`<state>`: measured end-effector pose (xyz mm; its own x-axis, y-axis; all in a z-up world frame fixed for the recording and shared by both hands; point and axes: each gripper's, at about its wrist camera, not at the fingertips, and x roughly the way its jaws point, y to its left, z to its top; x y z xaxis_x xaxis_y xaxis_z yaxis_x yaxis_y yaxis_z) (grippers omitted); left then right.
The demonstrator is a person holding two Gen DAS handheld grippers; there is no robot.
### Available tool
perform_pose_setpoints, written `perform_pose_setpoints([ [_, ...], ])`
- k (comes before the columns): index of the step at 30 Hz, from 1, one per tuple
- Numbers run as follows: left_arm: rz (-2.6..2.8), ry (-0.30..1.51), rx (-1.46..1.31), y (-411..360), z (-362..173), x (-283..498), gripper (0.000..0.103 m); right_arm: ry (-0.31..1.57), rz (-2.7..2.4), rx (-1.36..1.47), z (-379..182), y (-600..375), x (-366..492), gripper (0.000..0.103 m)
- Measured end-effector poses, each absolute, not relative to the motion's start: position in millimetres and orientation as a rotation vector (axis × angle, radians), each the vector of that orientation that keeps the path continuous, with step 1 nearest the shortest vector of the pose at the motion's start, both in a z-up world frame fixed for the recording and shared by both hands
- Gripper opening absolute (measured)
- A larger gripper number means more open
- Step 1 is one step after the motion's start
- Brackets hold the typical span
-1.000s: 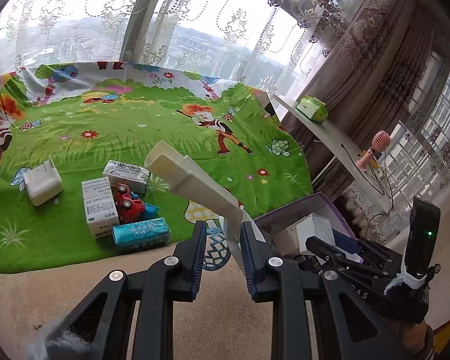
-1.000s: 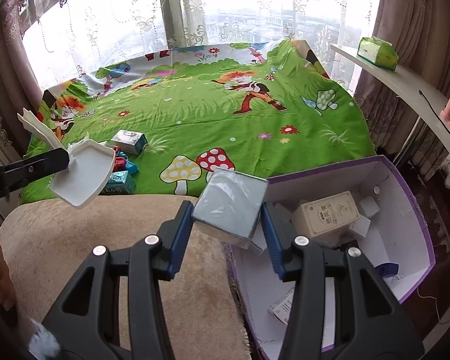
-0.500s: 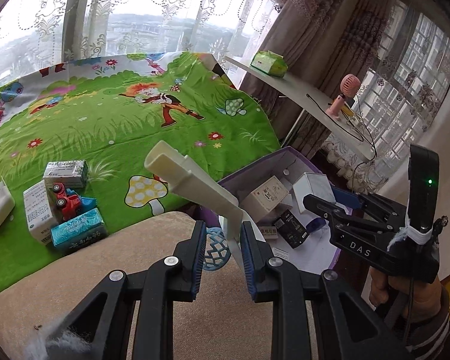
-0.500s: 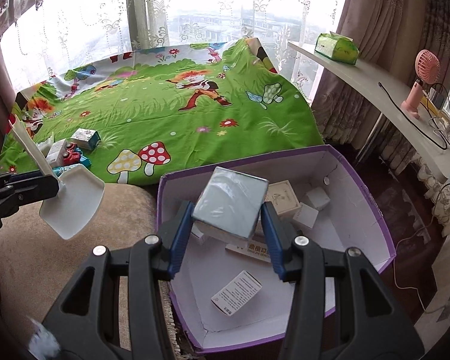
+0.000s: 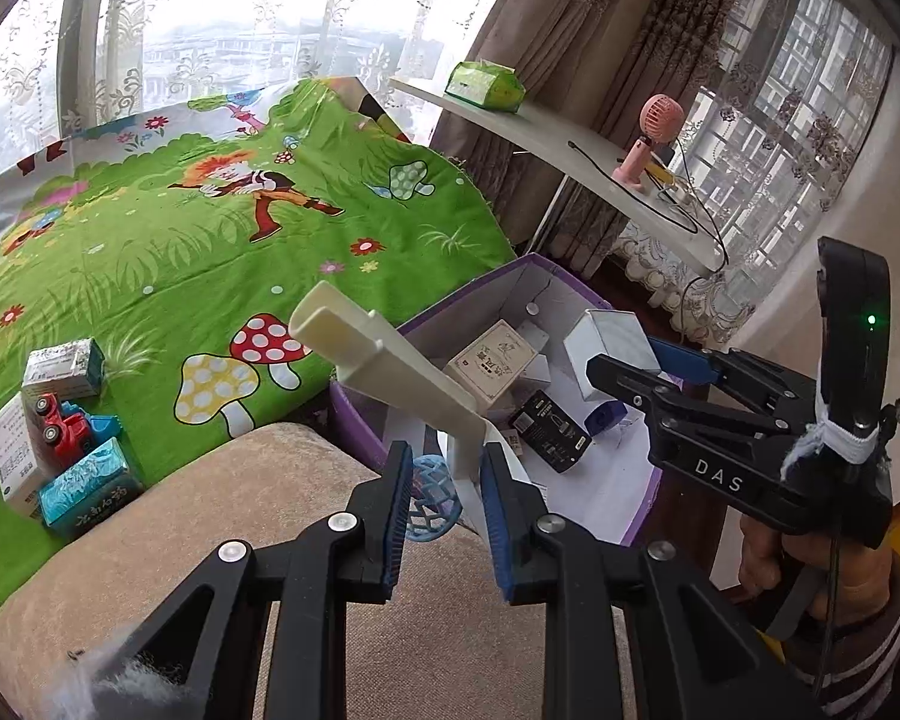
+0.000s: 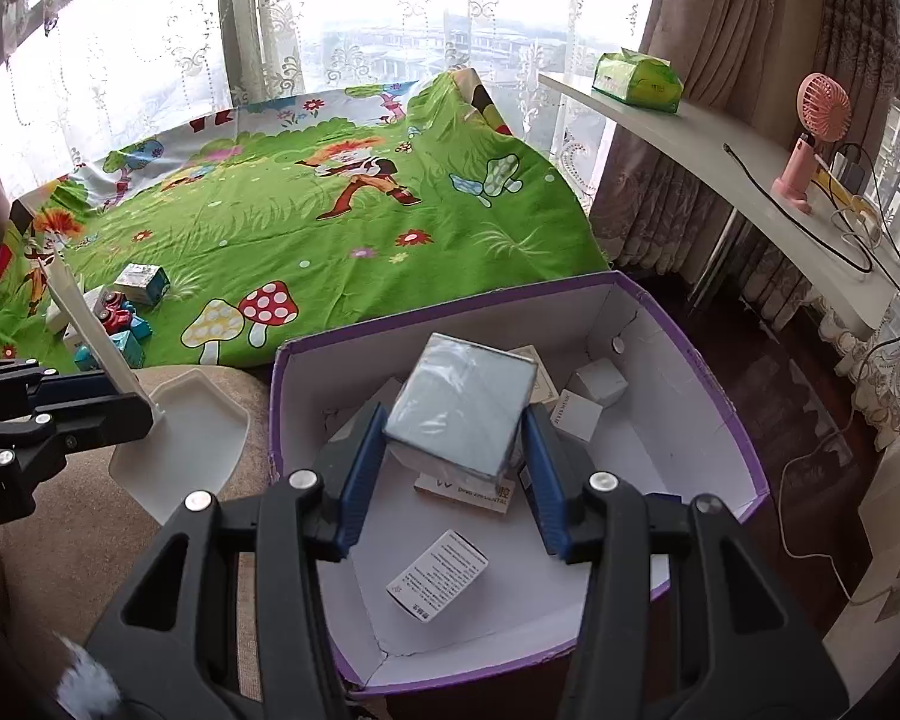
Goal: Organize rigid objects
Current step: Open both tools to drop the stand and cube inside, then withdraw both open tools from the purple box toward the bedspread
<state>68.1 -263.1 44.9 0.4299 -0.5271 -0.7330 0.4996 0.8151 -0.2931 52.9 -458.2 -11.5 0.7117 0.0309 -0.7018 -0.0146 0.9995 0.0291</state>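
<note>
My right gripper (image 6: 453,480) is shut on a grey-blue wrapped box (image 6: 459,411), held in the air over the open purple box (image 6: 714,396) with white walls. Inside that box lie several small cartons, among them a white labelled one (image 6: 438,575). My left gripper (image 5: 444,498) is shut on a white plastic scoop (image 5: 384,360), whose handle sticks up and away. From the right wrist view the left gripper (image 6: 150,414) hangs left of the box over beige cushion, with the scoop's (image 6: 180,450) pan hanging down. The right gripper (image 5: 630,354) with its grey box (image 5: 609,342) shows over the purple box (image 5: 642,510).
Small boxes and a red toy truck (image 5: 60,429) lie on the green cartoon cloth (image 5: 168,252) at left. A beige cushion (image 5: 168,540) fills the near ground. A white shelf (image 6: 744,180) at right carries a pink fan (image 6: 813,132), cables and a green tissue pack (image 6: 636,81).
Both grippers have swung right, from the cushion and cloth toward the purple box. The grey box now hangs over the box interior. Both grips stay as they were.
</note>
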Motion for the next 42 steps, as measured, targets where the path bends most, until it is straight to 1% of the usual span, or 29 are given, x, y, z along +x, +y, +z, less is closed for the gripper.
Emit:
perform_pose_setpoints([
  [2,-0.672,0.924,-0.04,-266.6,45.8,67.3,0.026,0.777,0.027,0.031,-10.9,-461.1,52.5,0.051],
  [3,-0.68,0.927,-0.041,-268.3,45.9,67.0,0.033,0.775,0.029,0.036,-10.3,-462.3,52.6,0.051],
  [4,-0.684,0.927,-0.04,-268.6,45.9,66.4,0.045,0.775,0.028,0.039,-10.0,-463.4,52.7,0.051],
  [6,-0.674,0.915,-0.051,-265.8,47.1,65.3,0.056,0.776,0.025,0.043,-9.6,-464.7,53.1,0.054],
  [7,-0.671,0.913,-0.064,-263.2,47.5,65.6,0.057,0.775,0.025,0.043,-9.4,-464.8,52.9,0.057],
  [8,-0.669,0.915,-0.078,-260.7,47.4,66.5,0.057,0.774,0.023,0.041,-9.5,-464.4,53.0,0.058],
  [17,-0.627,0.922,-0.149,-245.1,45.2,72.1,0.057,0.785,0.042,0.038,-11.7,-459.5,53.8,0.058],
  [24,-0.588,0.914,-0.185,-228.7,46.0,73.3,0.057,0.78,0.066,0.043,-9.7,-450.3,53.1,0.064],
  [31,-0.5,0.892,-0.267,-184.9,48.2,72.8,0.057,0.786,0.117,0.026,-10.5,-430.0,54.3,0.066],
  [42,-0.337,0.871,-0.392,-107.8,41.7,62.6,0.057,0.8,0.263,-0.009,-17.0,-378.2,57.2,0.067],
])
